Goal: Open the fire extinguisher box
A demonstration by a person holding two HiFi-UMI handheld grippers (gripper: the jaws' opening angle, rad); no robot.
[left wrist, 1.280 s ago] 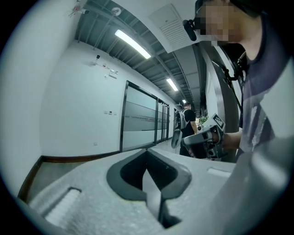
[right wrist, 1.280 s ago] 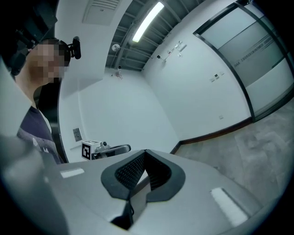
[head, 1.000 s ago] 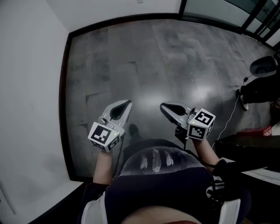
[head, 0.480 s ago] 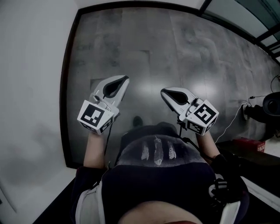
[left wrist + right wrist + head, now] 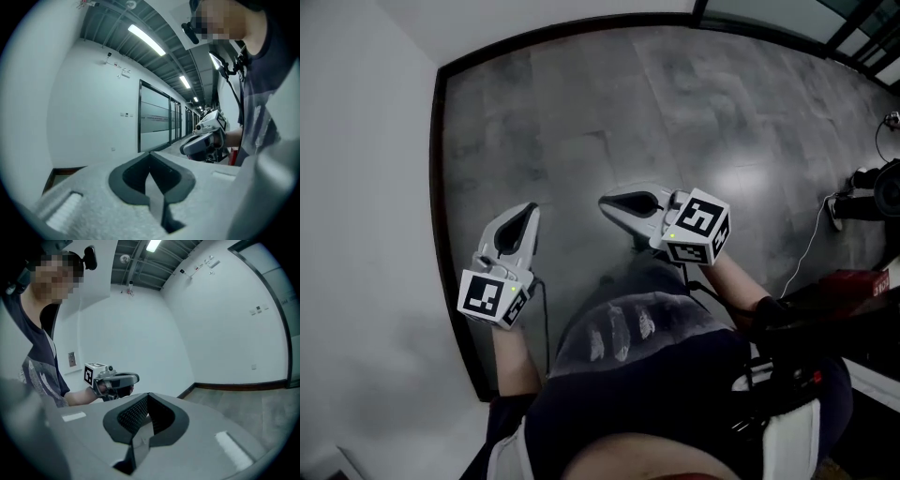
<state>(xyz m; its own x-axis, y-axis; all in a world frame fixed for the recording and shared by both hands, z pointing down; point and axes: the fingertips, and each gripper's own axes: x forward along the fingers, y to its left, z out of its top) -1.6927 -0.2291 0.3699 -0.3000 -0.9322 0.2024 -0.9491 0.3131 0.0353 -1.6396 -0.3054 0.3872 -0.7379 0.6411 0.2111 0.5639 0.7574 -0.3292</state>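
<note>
— What sort of place is this?
— A corridor in an office building, I'd say. There's a grey tiled floor (image 5: 675,112) and bare white walls (image 5: 356,187) with a dark skirting board (image 5: 441,187).
— Anything else?
— Glass partitions (image 5: 154,122) with a frosted band run down one side. Long strip lights (image 5: 146,40) hang from an open, dark ceiling (image 5: 136,258).

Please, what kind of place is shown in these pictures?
Probably a corridor in an office building: a grey tiled floor, plain white walls with dark skirting, and a row of glass partitions under long ceiling strip lights.
</note>
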